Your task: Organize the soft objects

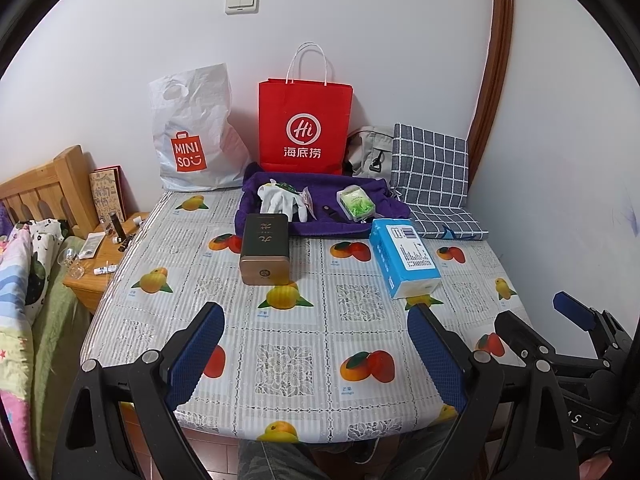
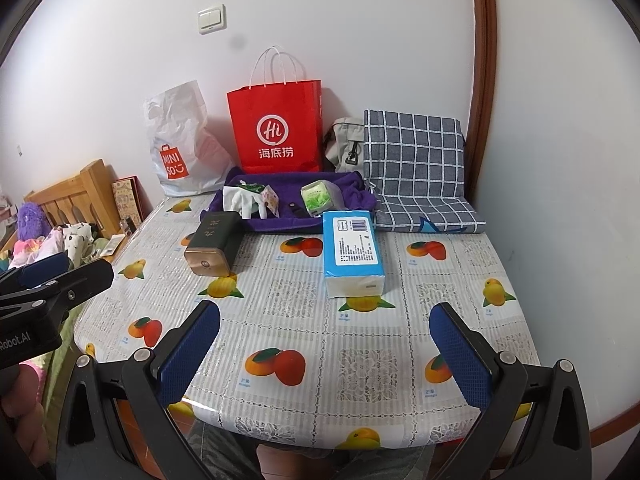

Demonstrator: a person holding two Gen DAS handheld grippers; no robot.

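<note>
While my left gripper (image 1: 316, 344) and right gripper (image 2: 325, 350) hung wide and empty over the table (image 2: 360, 360), the tissue pack (image 2: 352, 254) lay mid-table — light, squashy, best pinched across its long sides.

- A table (image 2: 400, 360) with a fruit-print cover.
- On it: a dark tin (image 2: 214, 242), a blue tissue pack (image 2: 352, 252), a purple cloth (image 2: 356, 196), a checked cushion (image 2: 416, 152), a red paper bag (image 2: 280, 128), a white plastic bag (image 2: 180, 148).

Glossy plastic tablecloth (image 1: 280, 332), purple cloth towel (image 1: 280, 188)
</note>
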